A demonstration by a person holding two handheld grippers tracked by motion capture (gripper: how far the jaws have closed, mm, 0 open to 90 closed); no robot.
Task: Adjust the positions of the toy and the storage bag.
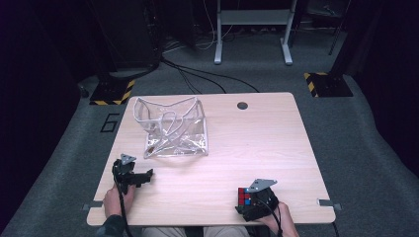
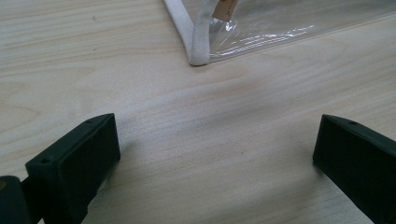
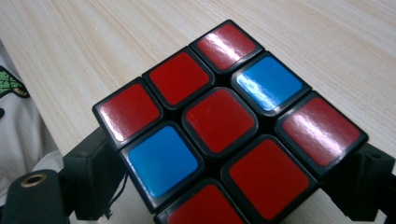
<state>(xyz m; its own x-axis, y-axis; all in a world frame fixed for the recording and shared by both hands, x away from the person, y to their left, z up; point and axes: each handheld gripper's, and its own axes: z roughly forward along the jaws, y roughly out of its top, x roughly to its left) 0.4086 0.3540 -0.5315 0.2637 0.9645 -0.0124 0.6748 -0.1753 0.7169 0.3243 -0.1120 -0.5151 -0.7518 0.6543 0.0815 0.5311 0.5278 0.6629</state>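
Observation:
A cube puzzle [image 1: 243, 196] [image 3: 219, 116] with red and blue tiles on its upper face sits at the near right of the wooden table [image 1: 257, 143]. My right gripper [image 1: 246, 203] [image 3: 224, 179] is shut on it, one black jaw pressing each side. A clear plastic bag [image 1: 173, 128] with white trim stands open at the far left of the table. In the left gripper view, a corner of the clear plastic bag [image 2: 261, 28] lies just ahead. My left gripper [image 1: 144, 176] [image 2: 215, 154] is open over bare wood near that corner, with nothing between its jaws.
A round cable hole [image 1: 242, 105] sits near the table's far edge. On the floor behind are a white stand [image 1: 252, 29], cables [image 1: 207, 74] and two yellow-black striped bases [image 1: 112, 92] [image 1: 327, 84]. The person's light clothing [image 3: 14, 107] is at the table's near edge.

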